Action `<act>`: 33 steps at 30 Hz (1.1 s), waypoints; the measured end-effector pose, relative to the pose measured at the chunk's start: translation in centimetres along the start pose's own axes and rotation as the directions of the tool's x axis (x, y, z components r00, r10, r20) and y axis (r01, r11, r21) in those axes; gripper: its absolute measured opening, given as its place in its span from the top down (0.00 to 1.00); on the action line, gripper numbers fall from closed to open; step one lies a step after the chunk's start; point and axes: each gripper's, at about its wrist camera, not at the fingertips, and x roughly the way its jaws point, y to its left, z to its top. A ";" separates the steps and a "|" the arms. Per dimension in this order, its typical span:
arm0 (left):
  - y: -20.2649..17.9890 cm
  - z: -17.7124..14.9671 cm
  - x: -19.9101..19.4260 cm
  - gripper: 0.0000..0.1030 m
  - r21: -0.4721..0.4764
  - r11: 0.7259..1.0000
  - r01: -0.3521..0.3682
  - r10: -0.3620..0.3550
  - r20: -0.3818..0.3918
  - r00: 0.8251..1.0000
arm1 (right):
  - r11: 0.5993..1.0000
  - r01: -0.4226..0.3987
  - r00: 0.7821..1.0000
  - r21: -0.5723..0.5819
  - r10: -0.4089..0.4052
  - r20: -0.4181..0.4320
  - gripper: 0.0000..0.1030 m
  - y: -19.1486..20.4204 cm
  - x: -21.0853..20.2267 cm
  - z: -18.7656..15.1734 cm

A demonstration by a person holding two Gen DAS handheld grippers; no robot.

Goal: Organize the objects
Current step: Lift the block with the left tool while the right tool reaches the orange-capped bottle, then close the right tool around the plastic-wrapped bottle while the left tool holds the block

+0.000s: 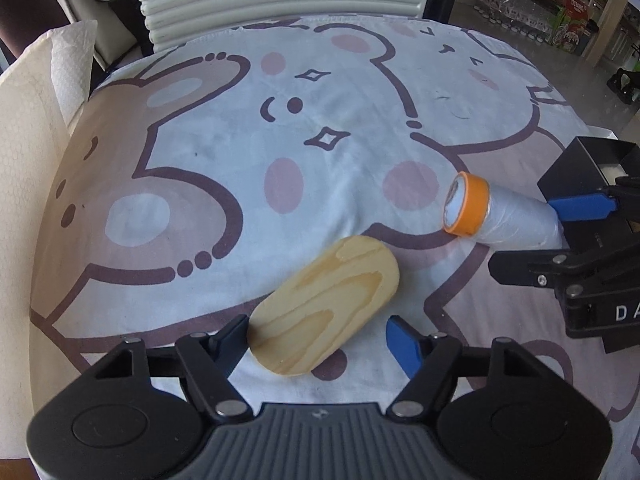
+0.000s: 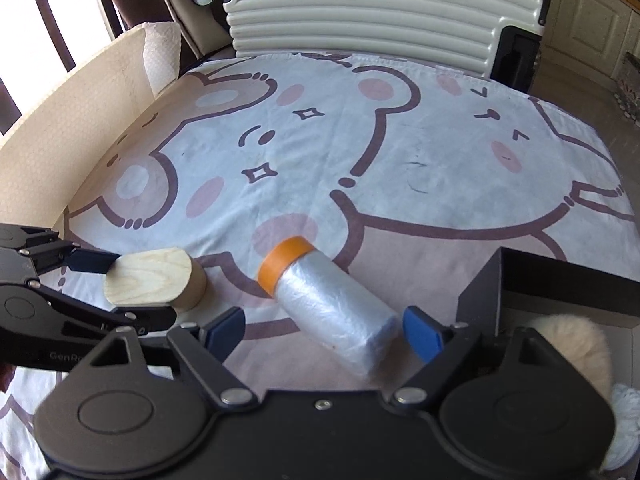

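Note:
An oval wooden block [image 1: 326, 306] lies on the cartoon-print cloth [image 1: 320, 120]. My left gripper [image 1: 320, 340] is open, its blue-padded fingers on either side of the block's near end. A roll of clear plastic film with an orange end ring [image 2: 328, 300] lies on the cloth. My right gripper [image 2: 324, 332] is open around the roll's near end. The roll [image 1: 500, 216] and the right gripper [image 1: 560, 232] also show in the left wrist view. The block [image 2: 152, 278] and the left gripper [image 2: 120, 288] show in the right wrist view.
A black open box [image 2: 560, 280] with a fluffy cream object [image 2: 568, 344] stands at the right. A cardboard wall [image 2: 60, 148] and paper towel [image 2: 160, 52] stand at the left. A white ribbed suitcase [image 2: 360, 8] stands behind the cloth.

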 end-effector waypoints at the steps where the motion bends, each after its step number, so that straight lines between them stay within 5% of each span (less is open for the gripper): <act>1: 0.0 0.0 0.0 0.28 0.000 1.000 0.006 -0.006 -0.008 1.000 | 1.000 -0.009 1.000 0.002 0.009 -0.009 0.17 0.1 -0.1 0.0; 7: -0.3 0.0 -0.4 0.42 0.016 1.000 0.012 -0.011 -0.064 0.998 | 0.995 -0.087 0.994 0.052 0.090 -0.056 0.26 -0.2 -1.1 0.2; 12: -0.4 0.2 -0.6 0.51 0.036 0.999 0.014 -0.011 -0.091 0.996 | 0.995 -0.090 0.993 0.048 0.094 -0.074 0.44 0.0 -1.3 0.6; 18: -1.3 0.5 0.4 0.51 0.087 0.996 -0.027 0.034 -0.073 0.997 | 0.989 0.037 0.997 -0.143 -0.045 -0.055 0.40 2.3 0.1 0.3; 22: -1.4 0.9 0.7 0.48 0.074 0.996 -0.041 0.045 -0.050 0.998 | 0.985 0.092 0.994 -0.148 -0.099 -0.041 0.38 2.2 1.2 0.4; 29: -1.5 1.4 1.1 0.48 0.057 0.998 -0.033 0.035 -0.026 0.999 | 0.988 0.117 0.993 -0.104 -0.118 0.004 0.34 1.7 2.2 0.9; 33: -1.4 1.6 1.1 0.49 0.049 0.998 -0.026 0.028 -0.041 0.999 | 0.990 0.087 0.996 -0.116 -0.090 -0.024 0.43 2.1 2.9 1.0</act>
